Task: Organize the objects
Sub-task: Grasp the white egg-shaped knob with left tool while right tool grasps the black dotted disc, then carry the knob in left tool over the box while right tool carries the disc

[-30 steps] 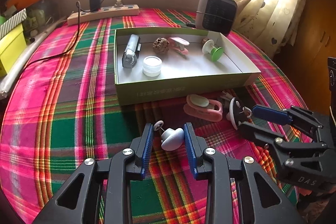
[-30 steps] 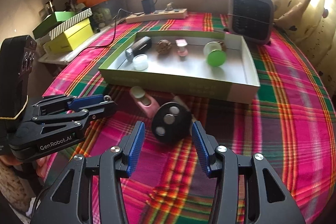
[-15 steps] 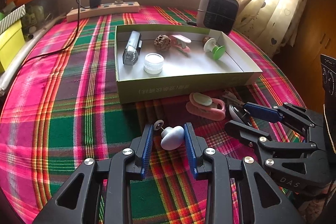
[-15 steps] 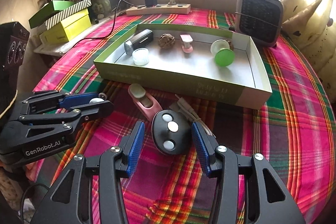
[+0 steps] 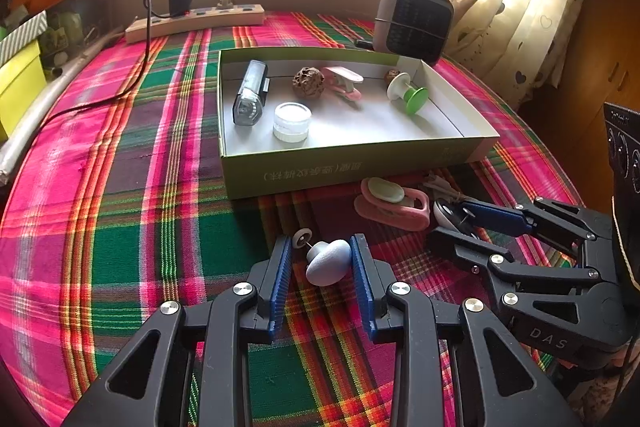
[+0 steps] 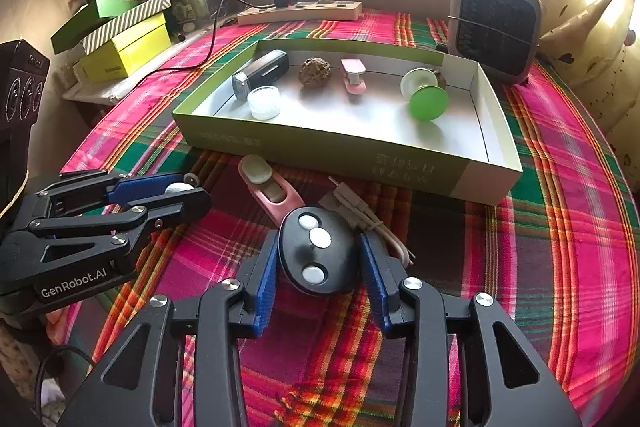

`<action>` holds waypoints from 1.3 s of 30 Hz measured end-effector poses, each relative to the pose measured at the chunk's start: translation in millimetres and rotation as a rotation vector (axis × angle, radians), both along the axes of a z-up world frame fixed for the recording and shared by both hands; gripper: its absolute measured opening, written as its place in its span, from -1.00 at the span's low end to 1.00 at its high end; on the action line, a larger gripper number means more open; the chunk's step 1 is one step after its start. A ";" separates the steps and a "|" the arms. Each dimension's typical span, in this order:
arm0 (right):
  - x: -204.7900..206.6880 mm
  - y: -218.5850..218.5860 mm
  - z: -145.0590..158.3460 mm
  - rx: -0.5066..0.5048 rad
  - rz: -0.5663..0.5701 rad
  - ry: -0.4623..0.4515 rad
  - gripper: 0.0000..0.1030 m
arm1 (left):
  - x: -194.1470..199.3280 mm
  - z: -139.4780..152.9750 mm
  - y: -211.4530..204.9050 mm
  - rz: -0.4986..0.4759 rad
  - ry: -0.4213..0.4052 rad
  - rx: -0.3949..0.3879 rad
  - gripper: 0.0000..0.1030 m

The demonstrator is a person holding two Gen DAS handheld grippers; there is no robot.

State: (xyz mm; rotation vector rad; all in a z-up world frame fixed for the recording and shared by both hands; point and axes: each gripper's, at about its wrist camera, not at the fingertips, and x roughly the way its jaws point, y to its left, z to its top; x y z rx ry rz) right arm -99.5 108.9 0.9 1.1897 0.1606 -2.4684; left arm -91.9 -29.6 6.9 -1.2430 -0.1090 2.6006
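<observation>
Left claw (image 5: 320,263): jaws partly apart, straddling the pale blue knob (image 5: 329,262); the right pad looks to touch it, a gap shows on the left side, so a firm grip cannot be told.
Right claw (image 6: 318,257): jaws have just been closing, with the black remote (image 6: 317,251) between them; both blue pads meet its sides, clamped on it.
Pale blue knob: rounded, smooth, with a thin pin ending in a small white disc; it lies on the desk (image 5: 120,187) in front of the box.
Black remote: oval, glossy, three white buttons in a row, resting on the plaid cloth.
Near the remote: a pink clip (image 6: 272,193) just beside it on the left, a bundled beige cable (image 6: 368,219) on the right.
Green box (image 6: 320,151): shallow, open, white inside, near the middle of the desk.
Box contents: a dark torch (image 6: 260,73), a clear round jar (image 6: 263,103), a brown walnut (image 6: 315,70), a small pink clip (image 6: 353,75) and a green-and-white spool (image 6: 425,95), all apart from one another.
Behind the box: a power strip (image 6: 300,11) and a small heater (image 6: 494,27).
</observation>
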 end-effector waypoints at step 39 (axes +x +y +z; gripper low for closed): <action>4.8 3.3 11.3 -0.025 0.003 0.027 -0.22 | 8.8 14.1 3.0 -0.014 0.048 -0.035 -0.47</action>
